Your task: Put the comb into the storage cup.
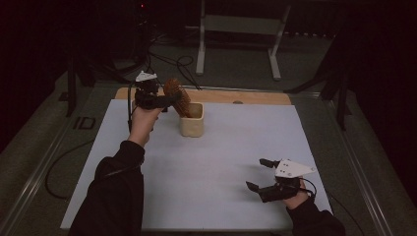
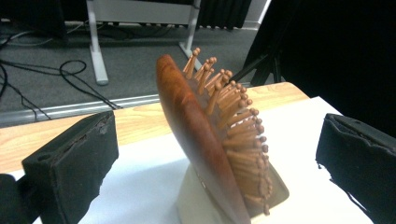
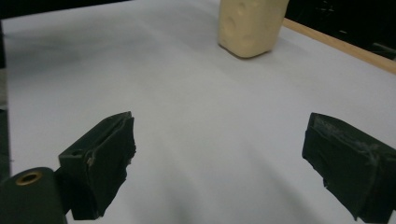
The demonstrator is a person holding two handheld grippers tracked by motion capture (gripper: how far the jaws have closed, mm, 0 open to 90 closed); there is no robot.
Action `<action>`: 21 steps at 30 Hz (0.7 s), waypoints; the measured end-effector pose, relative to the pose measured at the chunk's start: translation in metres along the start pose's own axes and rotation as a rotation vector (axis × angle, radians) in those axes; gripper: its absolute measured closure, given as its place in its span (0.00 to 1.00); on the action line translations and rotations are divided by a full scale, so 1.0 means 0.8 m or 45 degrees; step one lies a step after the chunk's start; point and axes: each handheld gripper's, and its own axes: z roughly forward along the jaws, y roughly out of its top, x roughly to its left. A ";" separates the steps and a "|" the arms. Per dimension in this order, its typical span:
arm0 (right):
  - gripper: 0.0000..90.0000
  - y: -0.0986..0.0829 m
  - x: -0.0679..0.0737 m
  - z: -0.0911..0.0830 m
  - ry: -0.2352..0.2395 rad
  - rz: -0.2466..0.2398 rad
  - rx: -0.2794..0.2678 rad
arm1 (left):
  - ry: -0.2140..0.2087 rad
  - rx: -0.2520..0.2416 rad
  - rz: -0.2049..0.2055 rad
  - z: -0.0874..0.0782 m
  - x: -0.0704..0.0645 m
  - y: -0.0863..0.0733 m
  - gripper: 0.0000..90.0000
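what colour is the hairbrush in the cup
Reddish-brown wood, with lighter orange-brown bristles; the hairbrush shows best in the left gripper view.

Lab or recording studio, dimly lit. White sheet (image 1: 221,162) laid over a wooden table (image 1: 255,97); metal rails (image 1: 44,162) along both sides of the table. Grey carpet floor (image 1: 236,64) beyond the table, with black cables (image 1: 167,61) looped across it. White metal stand legs (image 1: 200,44) behind the table. Black curtains (image 1: 44,39) around the table.
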 end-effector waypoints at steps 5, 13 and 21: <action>0.10 -0.002 0.000 0.003 -0.003 0.000 0.005 | 0.037 -0.008 0.144 -0.011 -0.005 -0.003 0.00; 0.10 -0.002 0.000 0.008 -0.016 0.005 0.011 | -0.032 0.016 0.237 -0.025 -0.007 -0.008 0.00; 0.10 -0.003 -0.002 0.011 -0.021 0.010 0.006 | -0.108 0.052 0.301 -0.040 -0.005 -0.017 0.00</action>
